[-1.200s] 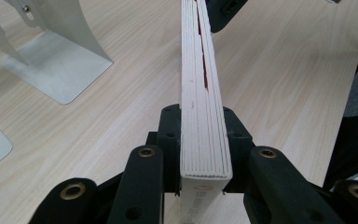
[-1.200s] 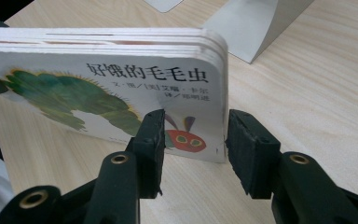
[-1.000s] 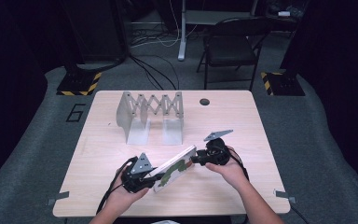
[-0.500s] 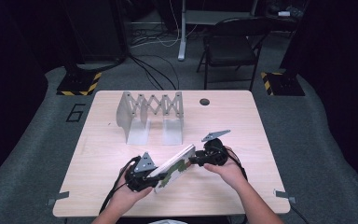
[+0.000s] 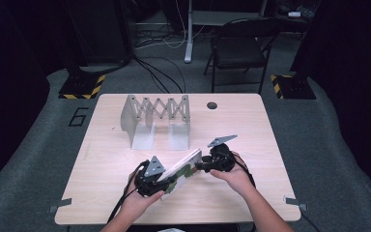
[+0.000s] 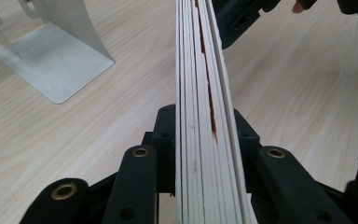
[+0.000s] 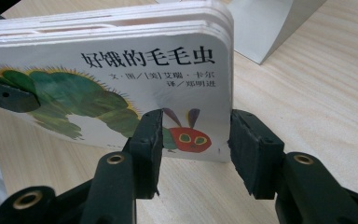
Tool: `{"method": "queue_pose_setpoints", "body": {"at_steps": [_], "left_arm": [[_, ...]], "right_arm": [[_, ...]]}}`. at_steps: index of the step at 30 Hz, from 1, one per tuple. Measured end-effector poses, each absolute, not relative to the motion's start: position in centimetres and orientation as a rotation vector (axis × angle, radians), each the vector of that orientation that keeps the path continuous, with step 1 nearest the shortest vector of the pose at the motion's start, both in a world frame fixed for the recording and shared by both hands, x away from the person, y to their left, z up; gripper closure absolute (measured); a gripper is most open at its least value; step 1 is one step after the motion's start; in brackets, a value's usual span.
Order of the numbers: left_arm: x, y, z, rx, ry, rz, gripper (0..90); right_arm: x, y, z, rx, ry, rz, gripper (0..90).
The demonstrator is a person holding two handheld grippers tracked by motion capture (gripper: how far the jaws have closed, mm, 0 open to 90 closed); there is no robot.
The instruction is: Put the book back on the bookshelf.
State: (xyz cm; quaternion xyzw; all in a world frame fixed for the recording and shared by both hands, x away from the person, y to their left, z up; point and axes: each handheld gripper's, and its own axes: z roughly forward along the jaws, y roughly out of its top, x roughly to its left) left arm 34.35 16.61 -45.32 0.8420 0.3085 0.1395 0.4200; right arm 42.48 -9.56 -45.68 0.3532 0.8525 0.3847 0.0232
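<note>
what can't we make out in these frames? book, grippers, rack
- Book: back cover hidden in the right gripper view; the left gripper view gives page edges alone.
- Right gripper: jaws straddle the book's corner, but contact is unclear; in the high view the hand covers it.
- Left gripper: jaw pads hidden behind the book.
- Metal rack: cut off by the frame in both gripper views.

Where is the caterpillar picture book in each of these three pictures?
High view: the book is low centre, between the two grippers.
Left gripper view: its page edges run up the middle, clamped between the jaws.
Right gripper view: its cover spans the upper left.
Shared landmark: the metal bookend rack.
</note>
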Motion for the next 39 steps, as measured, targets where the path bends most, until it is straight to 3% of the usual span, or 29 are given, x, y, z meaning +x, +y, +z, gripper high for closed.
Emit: {"method": "queue_pose_setpoints", "body": {"at_steps": [39], "left_arm": [[33.4, 18.0, -43.5, 2.173, 0.775, 0.375, 75.9]], "right_arm": [[42.7, -9.8, -45.9, 1.134, 2.635, 1.233, 53.2]]}}
